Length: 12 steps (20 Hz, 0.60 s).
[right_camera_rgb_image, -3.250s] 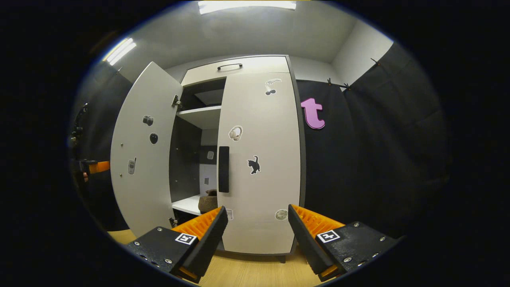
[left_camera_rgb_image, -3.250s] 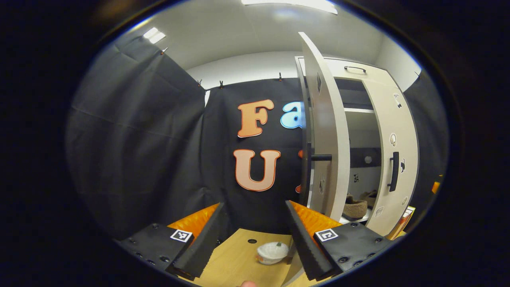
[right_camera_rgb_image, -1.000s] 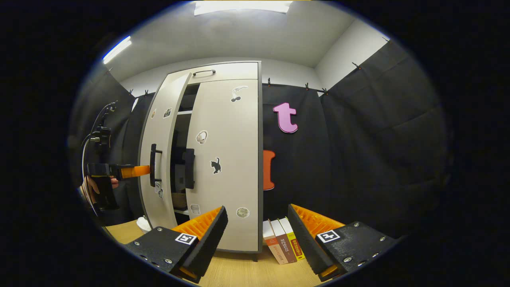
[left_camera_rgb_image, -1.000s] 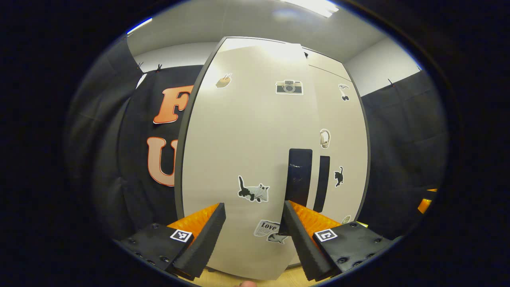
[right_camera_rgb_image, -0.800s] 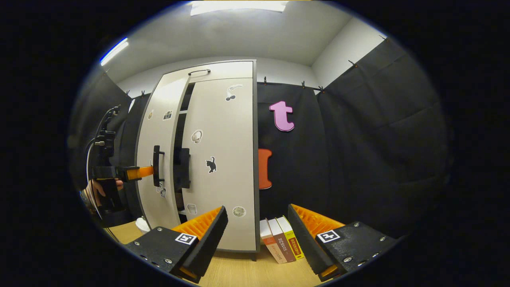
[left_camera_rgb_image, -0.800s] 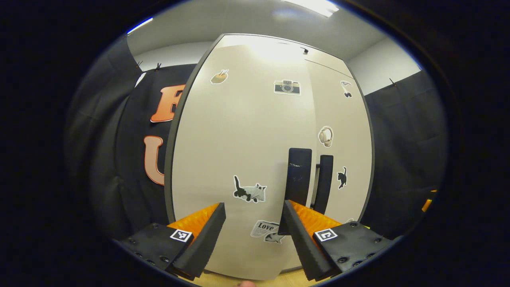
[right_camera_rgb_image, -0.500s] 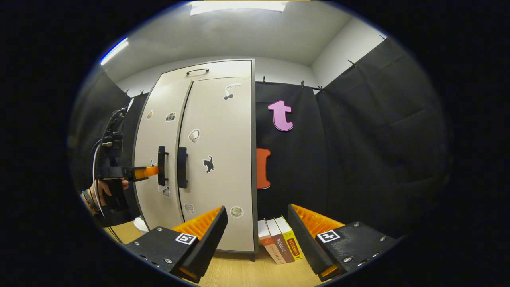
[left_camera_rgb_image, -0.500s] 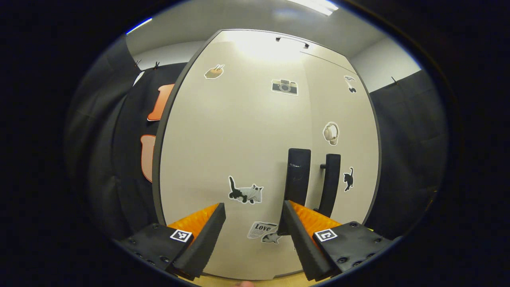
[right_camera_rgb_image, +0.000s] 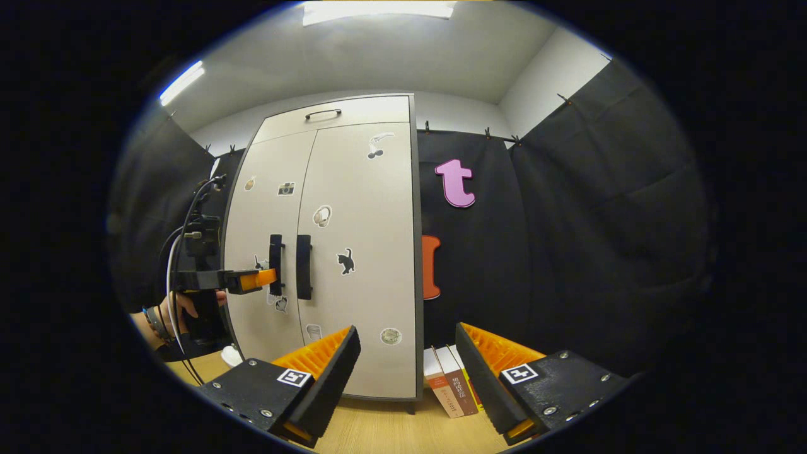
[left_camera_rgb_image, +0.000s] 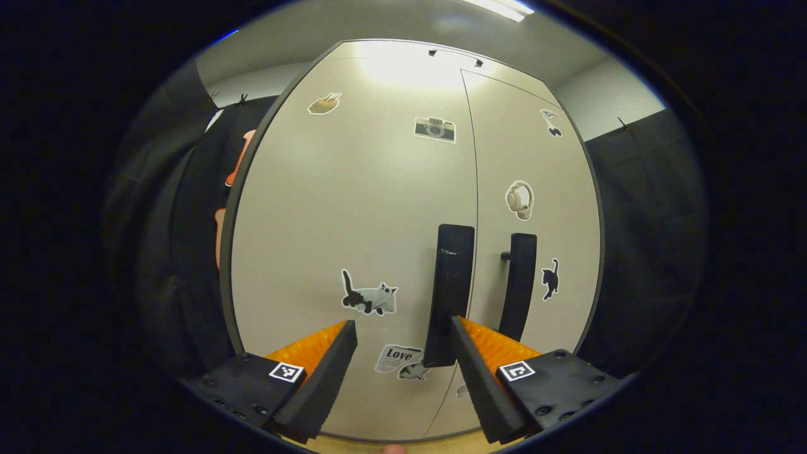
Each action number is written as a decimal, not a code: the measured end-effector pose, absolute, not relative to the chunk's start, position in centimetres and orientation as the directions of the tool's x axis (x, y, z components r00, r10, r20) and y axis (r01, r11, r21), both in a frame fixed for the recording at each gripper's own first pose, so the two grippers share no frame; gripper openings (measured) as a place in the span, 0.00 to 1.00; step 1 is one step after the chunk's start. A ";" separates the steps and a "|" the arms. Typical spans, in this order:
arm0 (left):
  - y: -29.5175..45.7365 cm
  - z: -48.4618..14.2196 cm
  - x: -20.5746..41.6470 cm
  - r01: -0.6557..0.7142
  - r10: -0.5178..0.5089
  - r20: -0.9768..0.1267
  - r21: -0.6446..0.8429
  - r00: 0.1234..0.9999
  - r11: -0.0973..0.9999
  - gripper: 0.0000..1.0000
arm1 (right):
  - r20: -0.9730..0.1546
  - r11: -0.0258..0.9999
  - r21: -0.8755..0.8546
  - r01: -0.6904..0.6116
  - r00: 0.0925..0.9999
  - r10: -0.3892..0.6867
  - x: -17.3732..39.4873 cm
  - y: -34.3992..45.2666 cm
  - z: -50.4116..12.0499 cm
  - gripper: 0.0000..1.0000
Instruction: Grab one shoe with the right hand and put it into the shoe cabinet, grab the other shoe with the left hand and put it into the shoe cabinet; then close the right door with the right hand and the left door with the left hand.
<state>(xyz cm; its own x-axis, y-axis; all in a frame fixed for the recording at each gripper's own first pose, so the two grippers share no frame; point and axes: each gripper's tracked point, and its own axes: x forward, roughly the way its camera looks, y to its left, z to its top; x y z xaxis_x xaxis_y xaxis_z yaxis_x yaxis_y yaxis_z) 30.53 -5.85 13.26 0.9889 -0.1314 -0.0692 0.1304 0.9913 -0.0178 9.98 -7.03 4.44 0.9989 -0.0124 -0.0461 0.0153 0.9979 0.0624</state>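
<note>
The shoe cabinet (right_camera_rgb_image: 353, 252) stands against the far wall of the booth with both doors flush and no gap between them; the shoes cannot be seen behind them.

In the left gripper view the left gripper (left_camera_rgb_image: 400, 362) is right up against the left door (left_camera_rgb_image: 353, 221), its fingers spread wide with nothing between them. The left door's dark handle (left_camera_rgb_image: 449, 293) runs down just beside the gripper's right-hand finger (left_camera_rgb_image: 476, 372); whether the two touch cannot be told. The right door (left_camera_rgb_image: 536, 208) lies to the right, with its own handle (left_camera_rgb_image: 520, 284) close beside the first.

In the right gripper view the right gripper (right_camera_rgb_image: 406, 372) hangs well back from the cabinet, fingers wide apart and holding nothing. Far to the left, a hand (right_camera_rgb_image: 179, 309) holds the other gripper with its tip at the left door's handle. A few books (right_camera_rgb_image: 451, 381) stand on the wooden floor (right_camera_rgb_image: 384, 429) just right of the cabinet.
</note>
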 end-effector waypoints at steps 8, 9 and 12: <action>-3.5 15.9 22.2 0.111 -0.111 -0.040 -0.004 0.993 0.994 0.96 | -0.050 0.998 0.052 -0.022 0.998 0.024 9.4 -5.2 4.6 0.94; -3.1 15.7 20.8 0.110 -0.110 -0.043 -0.010 0.993 0.994 0.96 | -0.044 0.998 0.059 -0.034 0.998 0.037 9.4 -4.6 4.8 0.94; -1.1 14.6 17.2 0.088 -0.089 -0.052 -0.024 0.995 0.996 0.96 | -0.035 0.996 0.067 -0.063 0.997 0.066 9.1 -3.1 4.9 0.94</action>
<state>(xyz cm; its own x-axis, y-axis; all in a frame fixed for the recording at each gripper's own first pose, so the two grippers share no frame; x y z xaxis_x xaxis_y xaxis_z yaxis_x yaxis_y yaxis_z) 17.24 -1.07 14.59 0.9947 -0.0892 -0.0516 0.0881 0.9958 -0.0244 9.06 -3.14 4.95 0.9972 0.0658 -0.0351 -0.0633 0.9957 0.0675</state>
